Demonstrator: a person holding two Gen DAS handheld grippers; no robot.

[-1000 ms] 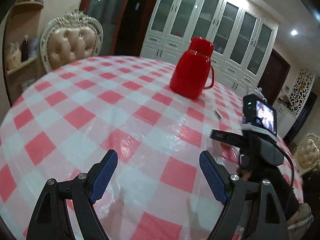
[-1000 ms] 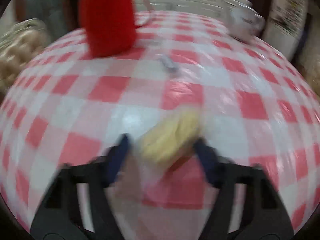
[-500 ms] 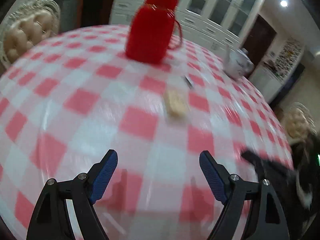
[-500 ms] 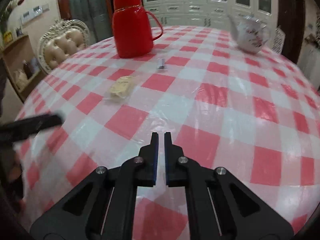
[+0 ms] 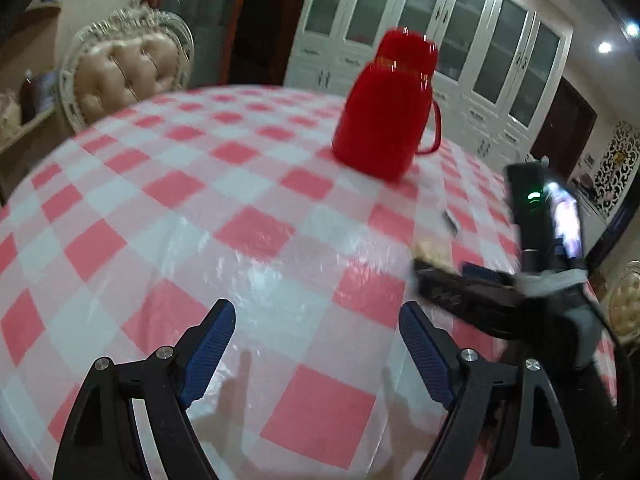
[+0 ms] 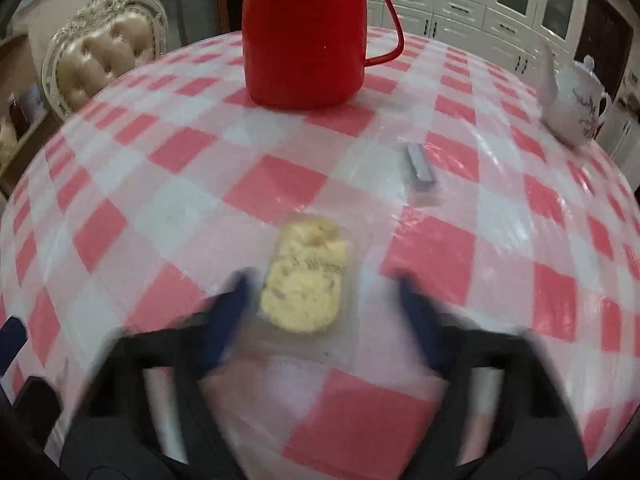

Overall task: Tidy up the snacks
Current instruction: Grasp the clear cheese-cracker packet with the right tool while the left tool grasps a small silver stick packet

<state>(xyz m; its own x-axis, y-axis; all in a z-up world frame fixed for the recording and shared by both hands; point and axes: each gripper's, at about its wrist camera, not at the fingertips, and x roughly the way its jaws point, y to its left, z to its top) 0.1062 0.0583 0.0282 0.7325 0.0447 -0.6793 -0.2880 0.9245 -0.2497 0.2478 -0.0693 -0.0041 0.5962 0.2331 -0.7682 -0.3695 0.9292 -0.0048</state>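
Observation:
A yellow cake snack in a clear wrapper [image 6: 306,280] lies on the red-and-white checked tablecloth [image 6: 160,200]. My right gripper [image 6: 324,312] is open, blurred, with its blue fingers on either side of the snack's near end, not touching it. In the left wrist view the snack [image 5: 434,254] shows partly behind the right gripper [image 5: 452,280] at the right. My left gripper [image 5: 316,352] is open and empty above the cloth, to the left of the snack.
A red thermos jug [image 6: 306,32] stands at the back of the table. A small grey wrapped stick [image 6: 420,166] lies right of centre. A white teapot [image 6: 572,100] stands at the far right. A padded chair [image 6: 104,60] stands behind the table's left edge.
My right gripper has opened from shut and moved forward to straddle the snack. My left gripper's view has swung back left; it stays open.

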